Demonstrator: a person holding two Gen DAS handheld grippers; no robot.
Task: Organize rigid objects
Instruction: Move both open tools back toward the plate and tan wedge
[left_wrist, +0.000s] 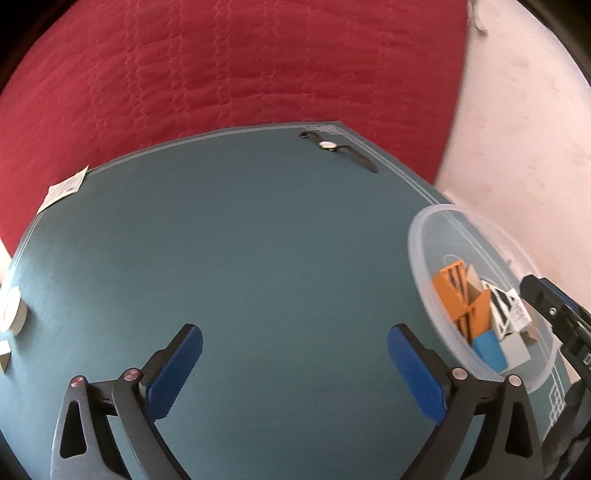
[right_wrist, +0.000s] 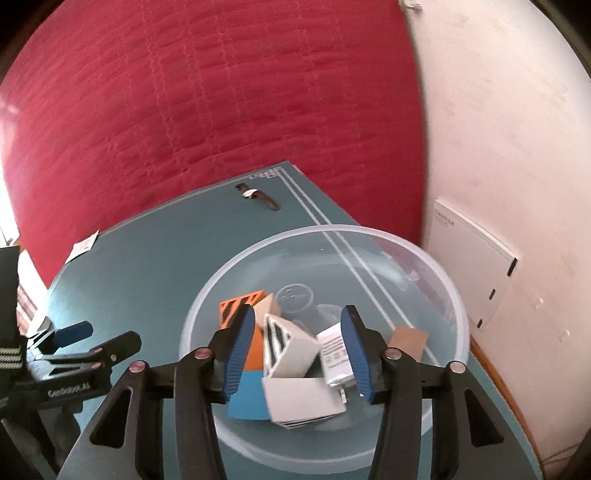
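target: black-strapped wristwatch with a white round dial (left_wrist: 330, 146) is lying loose on the teal bench (left_wrist: 258, 258), upper centre-right of the left wrist view, close to the far corner; upper centre in the right wrist view (right_wrist: 255, 194).
long axis: strap is running diagonally, upper left to lower right in both views, so a grasp across the strap needs the gripper turned crosswise to that line.
left gripper (left_wrist: 294, 363): released, jaws standing wide, nothing between them, pointing over bare bench; watch is sitting ahead and slightly right of its centreline.
right gripper (right_wrist: 297, 350): partly parted, hanging over the clear round plastic bowl (right_wrist: 458, 306); pads are not pressing on anything, boxes lying loose below.
bowl contents: orange box with black stripes (right_wrist: 236, 308), blue box (right_wrist: 248, 397), white boxes, all already inside; bowl is sitting at the right edge of the left wrist view (left_wrist: 421, 236).
nearer hand: judging from the views, the left has the clear line to the watch; the right has the bowl in the way.
other leftovers: white paper sachet (left_wrist: 64, 188) at the left bench edge.
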